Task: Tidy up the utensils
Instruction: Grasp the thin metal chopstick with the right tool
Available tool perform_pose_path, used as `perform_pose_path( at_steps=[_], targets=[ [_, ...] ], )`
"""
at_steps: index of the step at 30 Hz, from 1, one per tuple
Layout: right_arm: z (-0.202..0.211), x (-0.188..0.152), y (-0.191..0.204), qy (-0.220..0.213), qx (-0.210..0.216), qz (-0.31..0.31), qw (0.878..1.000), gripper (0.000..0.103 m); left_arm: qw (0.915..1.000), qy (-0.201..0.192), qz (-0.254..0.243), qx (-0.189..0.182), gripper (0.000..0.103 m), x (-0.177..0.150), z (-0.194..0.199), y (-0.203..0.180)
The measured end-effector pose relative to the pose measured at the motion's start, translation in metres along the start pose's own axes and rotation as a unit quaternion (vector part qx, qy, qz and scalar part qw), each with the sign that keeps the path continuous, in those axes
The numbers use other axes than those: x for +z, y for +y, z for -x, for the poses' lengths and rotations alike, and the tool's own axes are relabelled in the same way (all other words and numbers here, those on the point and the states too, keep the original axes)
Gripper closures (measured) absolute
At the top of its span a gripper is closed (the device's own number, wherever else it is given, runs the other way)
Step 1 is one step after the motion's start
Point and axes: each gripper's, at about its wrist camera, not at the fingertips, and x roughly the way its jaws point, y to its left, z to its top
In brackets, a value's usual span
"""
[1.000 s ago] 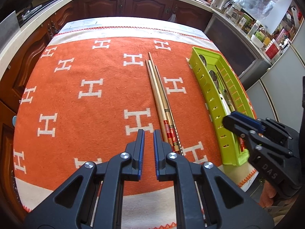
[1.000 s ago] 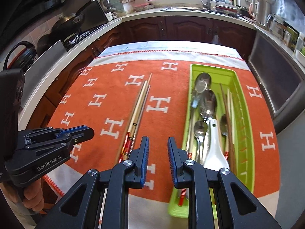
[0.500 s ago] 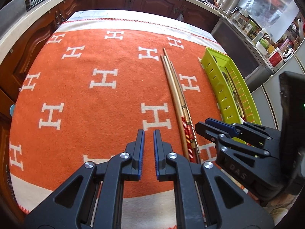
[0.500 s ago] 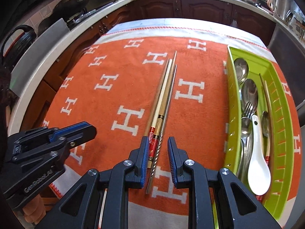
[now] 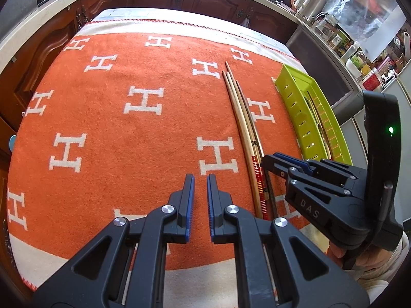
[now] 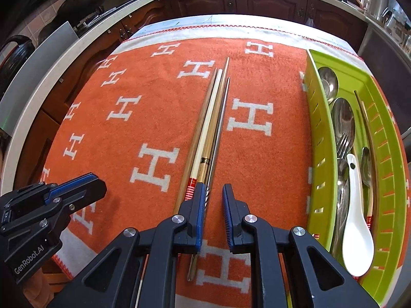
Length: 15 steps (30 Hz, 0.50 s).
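Left gripper (image 5: 200,187): black angular plastic arms with steel pivot pins and ribbed blue pads; jaws pressed nearly together with nothing between them, hovering over bare cloth to the left of the chopsticks.
Right gripper (image 6: 214,195): same build; its jaws are closing, and the gap between the pads is empty. The left pad sits over the chopsticks' near ends, which run under that finger rather than between the two.
Chopsticks (image 6: 209,125): a tight bundle of long slim sticks lying on the cloth, pointing away from the grippers; pale wood and darker bamboo tones, one grey metal with a twisted near end, red-banded wrapping near the handles.
Cloth (image 5: 108,133): fuzzy orange blanket with white H motifs, cream border and red zigzag stitching, covering the table.
Tray (image 6: 322,138): lime-green slotted plastic, long and rectangular, to the right of the chopsticks and apart from them.
Tray contents: polished metal spoons (image 6: 343,118), a fork (image 6: 343,146), a glossy white ceramic soup spoon (image 6: 357,231), and another thin chopstick along the far wall.
Beyond: dark carved wooden cabinets (image 6: 259,1) under a pale countertop.
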Motion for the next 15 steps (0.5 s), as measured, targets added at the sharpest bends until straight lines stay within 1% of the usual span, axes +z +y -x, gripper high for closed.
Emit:
perform_pose_path(
  at_steps=[1,2,5,8,11,12,13,14,15],
  targets=[
    [-0.004,0.001,-0.001,0.010,0.004,-0.003,1.000,0.089,1.0000,0.000,0.001,-0.001,0.096,0.000,0.000,0.000],
    [-0.003,0.001,-0.002,0.005,0.002,-0.002,1.000,0.090,1.0000,0.000,0.001,-0.001,0.096,0.000,0.000,0.001],
    [-0.004,0.002,0.000,0.006,-0.003,0.005,1.000,0.090,1.0000,0.000,0.002,-0.001,0.096,0.000,-0.001,0.001],
    [-0.006,0.003,0.003,0.003,-0.015,0.012,1.000,0.090,1.0000,0.001,0.000,-0.002,0.096,0.001,-0.002,0.000],
    [-0.009,0.007,0.006,-0.009,-0.026,0.020,0.999,0.090,1.0000,0.004,-0.005,-0.007,0.096,0.003,-0.004,-0.003],
    [-0.009,0.008,0.006,-0.014,-0.027,0.020,0.999,0.091,0.9999,0.004,-0.007,-0.009,0.096,0.003,-0.004,-0.005],
    [-0.010,0.009,0.005,-0.018,-0.031,0.019,0.999,0.096,0.9999,0.004,-0.010,-0.012,0.096,0.005,-0.005,-0.007],
    [-0.010,0.010,0.004,-0.020,-0.030,0.017,0.999,0.097,0.9998,0.004,-0.012,-0.014,0.096,0.007,-0.005,-0.009],
    [-0.010,0.010,0.002,-0.021,-0.024,0.010,0.999,0.097,0.9997,0.003,-0.015,-0.018,0.092,0.009,-0.006,-0.012]
  ],
)
